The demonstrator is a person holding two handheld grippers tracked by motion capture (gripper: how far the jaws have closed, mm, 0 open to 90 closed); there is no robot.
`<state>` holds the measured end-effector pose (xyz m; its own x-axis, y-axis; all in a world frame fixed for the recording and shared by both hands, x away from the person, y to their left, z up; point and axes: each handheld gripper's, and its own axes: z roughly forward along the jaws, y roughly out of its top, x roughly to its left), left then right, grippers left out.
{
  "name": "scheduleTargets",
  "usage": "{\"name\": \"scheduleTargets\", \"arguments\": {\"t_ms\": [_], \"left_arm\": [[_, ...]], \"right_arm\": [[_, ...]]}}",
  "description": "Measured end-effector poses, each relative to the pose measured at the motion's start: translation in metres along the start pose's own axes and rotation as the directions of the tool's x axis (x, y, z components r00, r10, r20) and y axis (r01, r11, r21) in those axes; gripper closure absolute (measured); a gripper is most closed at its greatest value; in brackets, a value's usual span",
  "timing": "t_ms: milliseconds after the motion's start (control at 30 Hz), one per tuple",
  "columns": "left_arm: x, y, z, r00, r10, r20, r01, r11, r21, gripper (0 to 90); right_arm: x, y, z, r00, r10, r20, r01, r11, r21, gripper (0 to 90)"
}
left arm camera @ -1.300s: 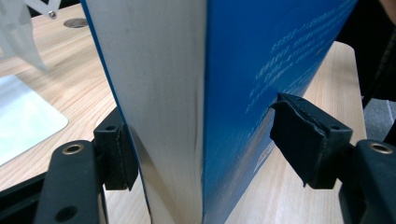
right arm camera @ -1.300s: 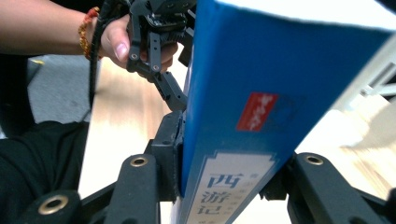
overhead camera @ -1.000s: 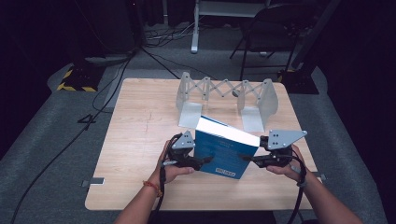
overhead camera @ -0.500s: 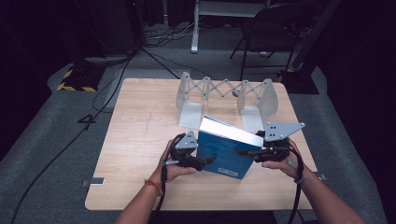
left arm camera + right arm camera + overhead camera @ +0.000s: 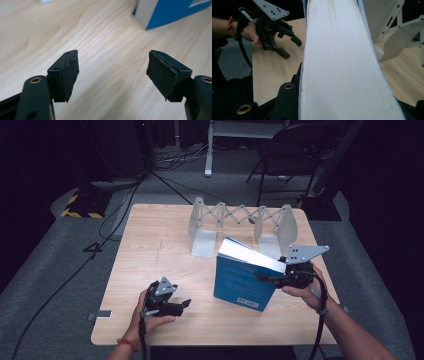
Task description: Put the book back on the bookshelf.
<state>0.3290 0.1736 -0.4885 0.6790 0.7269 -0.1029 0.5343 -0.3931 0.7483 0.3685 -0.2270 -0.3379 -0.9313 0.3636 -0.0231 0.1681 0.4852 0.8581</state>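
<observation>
**Operator:** High view has my right gripper (image 5: 265,278) pinching the blue book (image 5: 242,282) by its upper corner, with the book standing on its lower edge on the wooden table (image 5: 150,245) and leaning a little. I think I hold it high so it cannot tip while it stands on that narrow edge.

**Observer:** And your other tool?

**Operator:** My left gripper (image 5: 185,304) is off the book, well apart from it and low over the table, with the book out beyond its jaws. In the left gripper view its two pads (image 5: 68,72) stand spread with bare wood between them, holding nothing. These jaws have just been opening a little, with nothing between them; the right ones have been closing further on the book.

**Observer:** Where does the book go from there?

**Operator:** Just behind it, past my right gripper, sits the grey expanding bookend rack (image 5: 242,225), both end plates upright. In the right gripper view the white page block (image 5: 339,60) runs straight up from between my jaws, and one rack plate (image 5: 397,42) is close beside it. My guess is the book belongs between those plates.
</observation>
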Motion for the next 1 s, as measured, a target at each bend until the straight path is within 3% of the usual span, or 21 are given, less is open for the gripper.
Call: {"name": "scheduleTargets", "arguments": {"t_ms": [67, 133, 200, 333, 400, 633, 833, 1000], "left_arm": [[0.001, -0.006, 0.000, 0.9993, 0.010, -0.036, -0.008, 0.9994, 0.032, 20.5], [0.002, -0.009, 0.000, 0.9985, -0.012, -0.053, 0.014, 0.9991, 0.040, 20.3], [0.003, -0.010, 0.000, 0.9969, -0.006, -0.078, 0.010, 0.9987, 0.051, 18.7], [0.005, -0.014, 0.005, 0.9955, 0.011, -0.094, -0.003, 0.9962, 0.087, 17.8], [0.005, -0.015, 0.006, 0.9953, 0.022, -0.094, -0.014, 0.9961, 0.088, 17.0], [0.004, -0.015, 0.007, 0.9940, 0.024, -0.107, -0.015, 0.9962, 0.085, 15.3], [0.006, -0.014, 0.007, 0.9941, 0.029, -0.105, -0.020, 0.9958, 0.089, 14.6], [0.006, -0.014, 0.007, 0.9939, 0.030, -0.106, -0.021, 0.9958, 0.089, 14.5]], "right_arm": [[-0.004, 0.000, -0.007, 0.9992, 0.006, 0.039, -0.005, 1.000, -0.006, 61.3], [-0.010, 0.000, -0.016, 0.9967, 0.015, 0.079, -0.015, 1.000, -0.003, 61.4], [-0.017, -0.002, -0.024, 0.9928, 0.029, 0.116, -0.030, 1.000, 0.005, 61.4], [-0.034, -0.008, -0.040, 0.9798, 0.060, 0.191, -0.063, 0.998, 0.011, 61.6], [-0.036, -0.008, -0.042, 0.9787, 0.059, 0.196, -0.063, 0.998, 0.010, 61.6], [-0.053, -0.004, -0.053, 0.9558, 0.077, 0.284, -0.088, 0.996, 0.024, 61.6], [-0.068, 0.006, -0.066, 0.9255, 0.099, 0.366, -0.107, 0.994, 0.002, 61.6], [-0.087, 0.016, -0.071, 0.8863, 0.129, 0.445, -0.133, 0.991, -0.023, 61.6]]}}
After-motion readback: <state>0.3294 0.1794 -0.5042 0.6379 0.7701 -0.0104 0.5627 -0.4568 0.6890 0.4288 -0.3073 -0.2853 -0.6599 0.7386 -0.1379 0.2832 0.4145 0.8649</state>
